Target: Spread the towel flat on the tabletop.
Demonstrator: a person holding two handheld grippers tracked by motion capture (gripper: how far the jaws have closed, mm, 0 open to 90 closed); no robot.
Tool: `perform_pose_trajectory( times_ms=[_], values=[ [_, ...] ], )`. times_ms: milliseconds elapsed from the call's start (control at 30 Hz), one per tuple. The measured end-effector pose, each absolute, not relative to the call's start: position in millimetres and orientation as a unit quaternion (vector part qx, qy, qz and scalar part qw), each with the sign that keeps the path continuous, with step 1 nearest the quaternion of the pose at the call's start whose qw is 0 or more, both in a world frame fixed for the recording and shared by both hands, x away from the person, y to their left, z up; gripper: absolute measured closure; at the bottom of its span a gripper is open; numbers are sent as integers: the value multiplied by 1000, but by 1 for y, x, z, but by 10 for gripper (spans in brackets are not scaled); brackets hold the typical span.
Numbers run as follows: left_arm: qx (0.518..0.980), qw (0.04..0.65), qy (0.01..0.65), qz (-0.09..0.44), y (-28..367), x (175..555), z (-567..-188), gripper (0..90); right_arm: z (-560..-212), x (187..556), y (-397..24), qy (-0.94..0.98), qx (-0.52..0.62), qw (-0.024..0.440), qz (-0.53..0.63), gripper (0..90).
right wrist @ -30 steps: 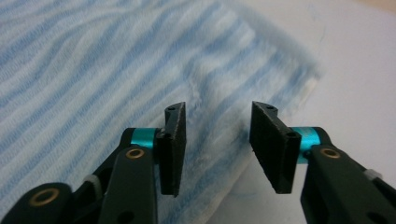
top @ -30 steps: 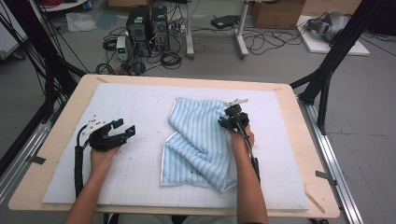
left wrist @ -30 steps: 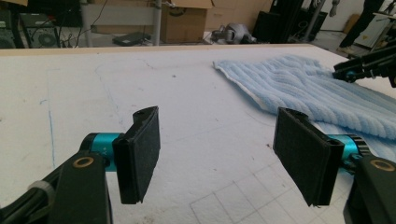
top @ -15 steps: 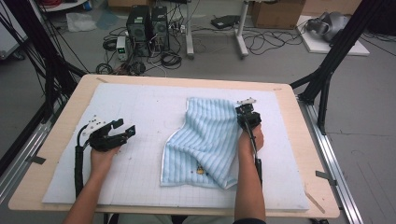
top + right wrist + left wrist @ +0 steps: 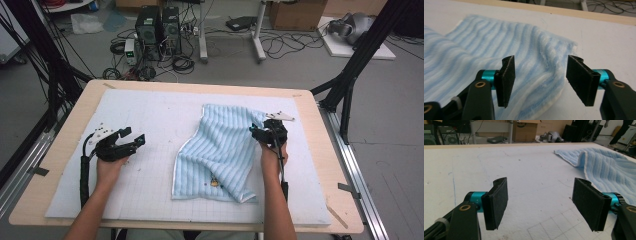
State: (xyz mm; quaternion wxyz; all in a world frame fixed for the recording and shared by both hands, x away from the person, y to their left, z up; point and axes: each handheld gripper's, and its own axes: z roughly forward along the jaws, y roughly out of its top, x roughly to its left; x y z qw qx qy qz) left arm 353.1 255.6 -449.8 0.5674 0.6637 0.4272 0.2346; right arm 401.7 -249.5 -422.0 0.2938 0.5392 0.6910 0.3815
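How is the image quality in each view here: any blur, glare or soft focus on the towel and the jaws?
High view: even light, no glare, slightly soft; the blue striped towel casts hardly any shadow. Left gripper view: the pads are fairly crisp, and the white mat looks bright and washed out. Right gripper view: the towel's near edge shows its weave, while the far table edge blurs.

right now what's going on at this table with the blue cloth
A person is spreading out a blue striped towel on a white mat, with a claw in each hand. The right claw sits over the towel's far right edge; its jaws have just been opening, with the edge lying loose between them, so nothing is gripped. The left claw is open above bare mat, apart from the towel. The towel lies partly unfolded and rumpled.
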Motion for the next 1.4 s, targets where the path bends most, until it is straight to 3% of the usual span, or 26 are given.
perform_pose_trajectory(
  times_ms=[100,200,333,533,800,1033,1133,1267,1400],
  values=[
    [661,576,426,224,254,354,-448,287,-419,392,-255,701,538,269,384,333],
    [670,579,418,206,247,357,-445,284,-416,378,-259,701,523,275,400,310],
    [677,586,406,180,233,367,-438,215,-420,359,-264,711,513,266,401,238],
    [701,568,397,167,210,387,-431,241,-430,339,-273,723,499,258,402,190],
    [719,567,384,120,175,407,-432,285,-435,331,-277,729,491,255,404,185],
    [751,540,359,122,134,419,-437,296,-433,324,-277,732,479,260,410,226],
    [765,513,362,147,116,423,-436,269,-435,324,-278,733,481,260,405,225],
    [783,501,345,133,98,427,-435,279,-437,325,-282,733,490,254,398,216],
    [795,474,356,127,88,431,-438,376,-438,323,-283,728,494,251,404,215]
  ],
)
